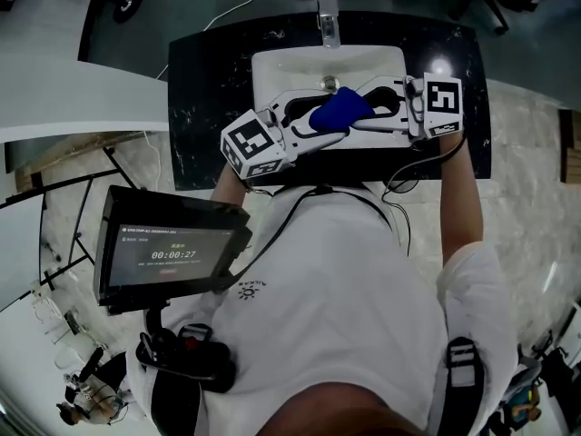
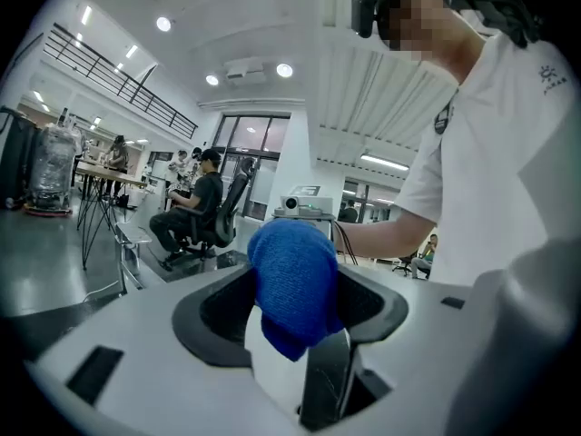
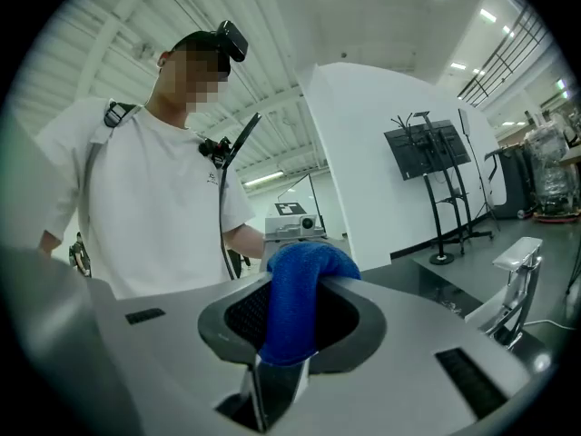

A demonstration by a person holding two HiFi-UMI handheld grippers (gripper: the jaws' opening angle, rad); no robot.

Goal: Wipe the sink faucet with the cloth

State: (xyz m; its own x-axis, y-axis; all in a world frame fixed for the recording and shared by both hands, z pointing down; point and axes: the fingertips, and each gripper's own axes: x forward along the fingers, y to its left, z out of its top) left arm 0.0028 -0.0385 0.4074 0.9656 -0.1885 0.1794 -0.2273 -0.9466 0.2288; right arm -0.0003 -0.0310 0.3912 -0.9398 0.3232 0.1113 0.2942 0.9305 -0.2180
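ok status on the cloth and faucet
Left gripper open, cloth loose between its jaws. Right gripper shut on blue cloth above sink. Faucet not yet reached, path clear.

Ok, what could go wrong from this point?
The cloth is a bunched wad pinched only by the right gripper over the sink; it could slip into the basin. The left gripper is open with the wad between its jaws, so pulling away might snag it. Wadded like this, it may wipe the faucet poorly.
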